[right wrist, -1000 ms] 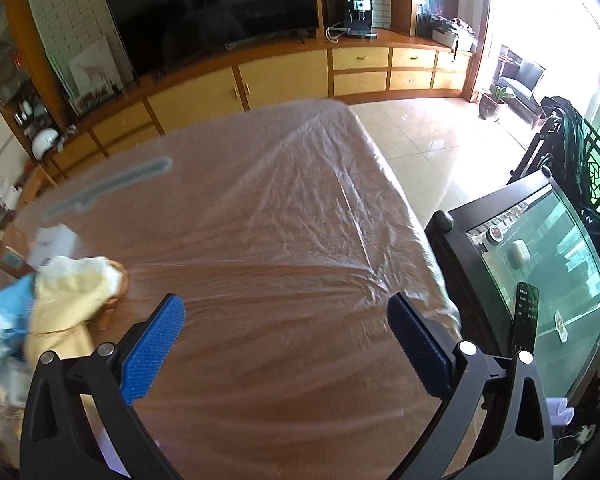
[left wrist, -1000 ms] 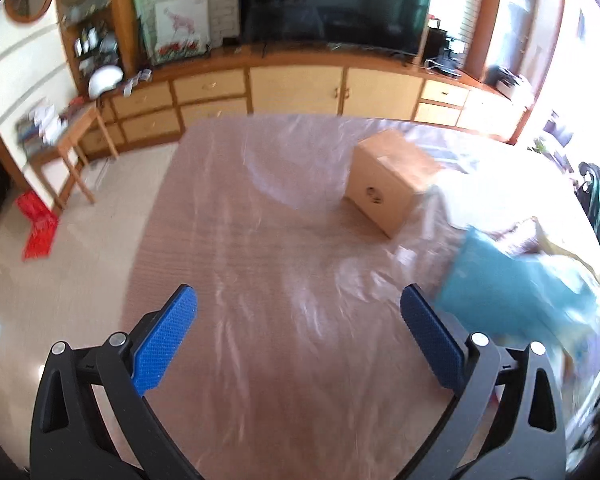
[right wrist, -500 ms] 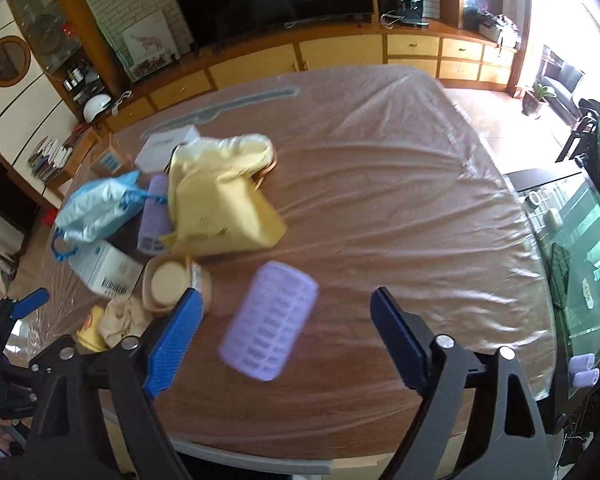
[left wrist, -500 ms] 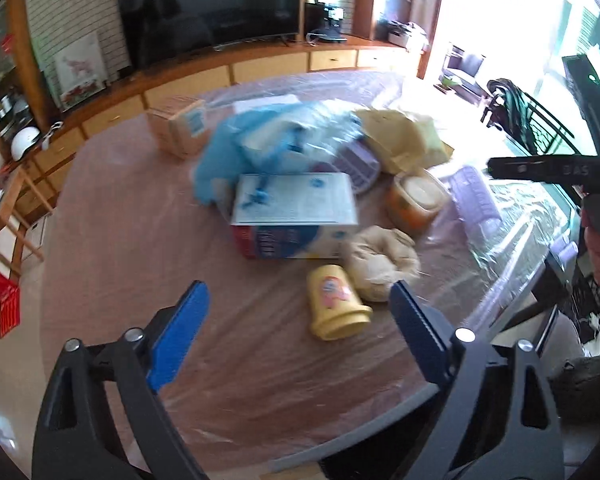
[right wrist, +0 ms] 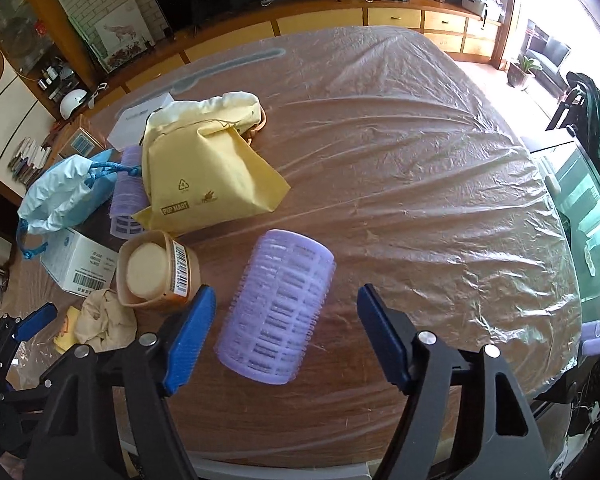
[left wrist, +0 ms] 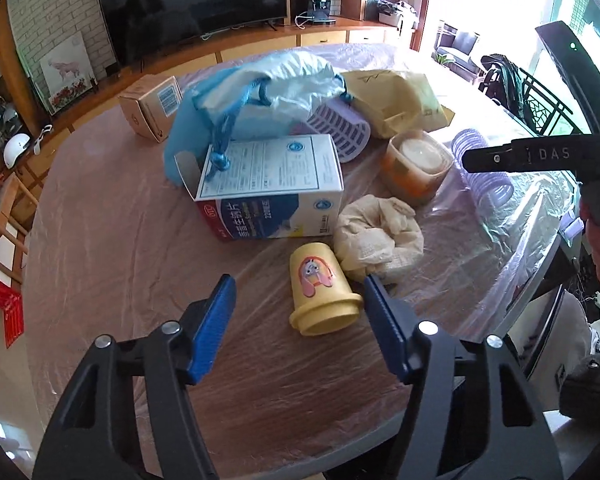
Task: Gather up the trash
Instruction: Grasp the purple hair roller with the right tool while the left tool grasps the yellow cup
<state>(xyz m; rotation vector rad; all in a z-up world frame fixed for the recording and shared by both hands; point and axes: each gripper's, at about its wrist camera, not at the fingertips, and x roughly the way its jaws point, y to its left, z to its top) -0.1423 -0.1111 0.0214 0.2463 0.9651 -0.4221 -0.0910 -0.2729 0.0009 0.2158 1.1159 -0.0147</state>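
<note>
The left claw (left wrist: pixel 298 312) stands wide and holds nothing, its blue pads apart over the near edge of the surface (left wrist: pixel 112 240). Just beyond it lies a yellow cup (left wrist: pixel 320 288) on its side, the flared rim toward the claw and nearly touching the right pad, the long axis running away from the camera and a little left. Behind the cup, touching or almost so, sits a crumpled beige wad (left wrist: pixel 378 240), then a white and blue box (left wrist: pixel 272 188), with a pale blue bag (left wrist: pixel 252 96) heaped at the far side.

The right claw (right wrist: pixel 286 332) is also wide and empty. A purple hair roller (right wrist: pixel 278 308) lies between and just beyond its pads, long axis pointing away and slightly right (so the pads would close across its curved sides). To its left are an orange tub (right wrist: pixel 156 272) and a yellow mailer bag (right wrist: pixel 208 172).

Each claw seems lined up on its own piece: the left is nearer the cup, the right nearer the roller. No trash container is visible in either view.
</note>
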